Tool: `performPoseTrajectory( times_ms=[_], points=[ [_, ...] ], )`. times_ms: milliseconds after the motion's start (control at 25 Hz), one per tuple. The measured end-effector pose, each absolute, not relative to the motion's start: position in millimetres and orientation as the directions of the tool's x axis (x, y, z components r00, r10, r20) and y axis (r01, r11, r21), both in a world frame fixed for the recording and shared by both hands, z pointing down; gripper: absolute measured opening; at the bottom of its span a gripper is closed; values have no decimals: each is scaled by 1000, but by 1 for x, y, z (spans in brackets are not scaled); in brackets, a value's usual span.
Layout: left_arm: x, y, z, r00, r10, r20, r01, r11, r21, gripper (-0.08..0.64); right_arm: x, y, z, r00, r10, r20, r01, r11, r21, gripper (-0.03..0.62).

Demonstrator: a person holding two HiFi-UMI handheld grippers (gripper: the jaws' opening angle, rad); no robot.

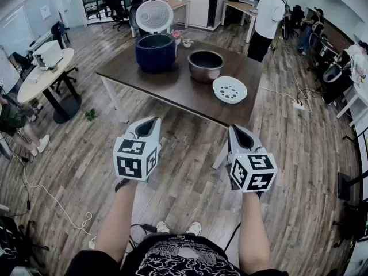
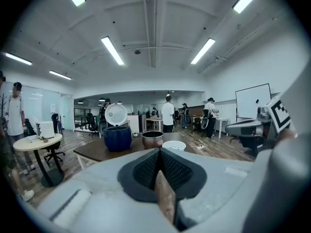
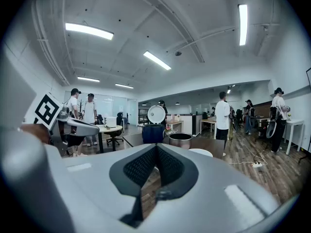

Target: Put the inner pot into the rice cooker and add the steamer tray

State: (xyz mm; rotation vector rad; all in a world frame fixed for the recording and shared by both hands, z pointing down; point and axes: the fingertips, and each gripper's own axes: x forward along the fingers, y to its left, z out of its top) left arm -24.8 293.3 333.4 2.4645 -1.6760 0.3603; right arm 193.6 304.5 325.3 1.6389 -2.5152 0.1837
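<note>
A dark blue rice cooker (image 1: pixel 155 52) with its white lid raised stands at the far left of a brown table (image 1: pixel 172 91). The metal inner pot (image 1: pixel 205 65) sits to its right, and a white perforated steamer tray (image 1: pixel 230 89) lies nearer the front right edge. All three also show far ahead in the gripper views: rice cooker (image 2: pixel 117 138), pot (image 2: pixel 152 139), tray (image 2: pixel 174 145). My left gripper (image 1: pixel 150 125) and right gripper (image 1: pixel 237 132) are held over the floor, well short of the table. Both are shut with nothing between the jaws.
A round white table (image 1: pixel 40 73) with a box stands at the left. A person in a white shirt (image 1: pixel 267 16) stands beyond the brown table, and others sit or stand at the room's edges. A cable and power strip (image 1: pixel 298 104) lie on the wooden floor at the right.
</note>
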Motion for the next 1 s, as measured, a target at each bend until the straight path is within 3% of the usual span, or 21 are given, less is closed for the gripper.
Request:
performPoseTrajectory(
  times_ms=[560, 1000],
  points=[
    [-4, 281, 343, 328, -899, 289, -937, -348, -20, 7, 219, 290, 333, -410, -896, 172, -912, 407, -53, 3],
    [20, 266, 350, 328, -897, 296, -940, -341, 7, 123, 236, 268, 341, -449, -875, 182, -893, 444, -69, 88]
  ],
)
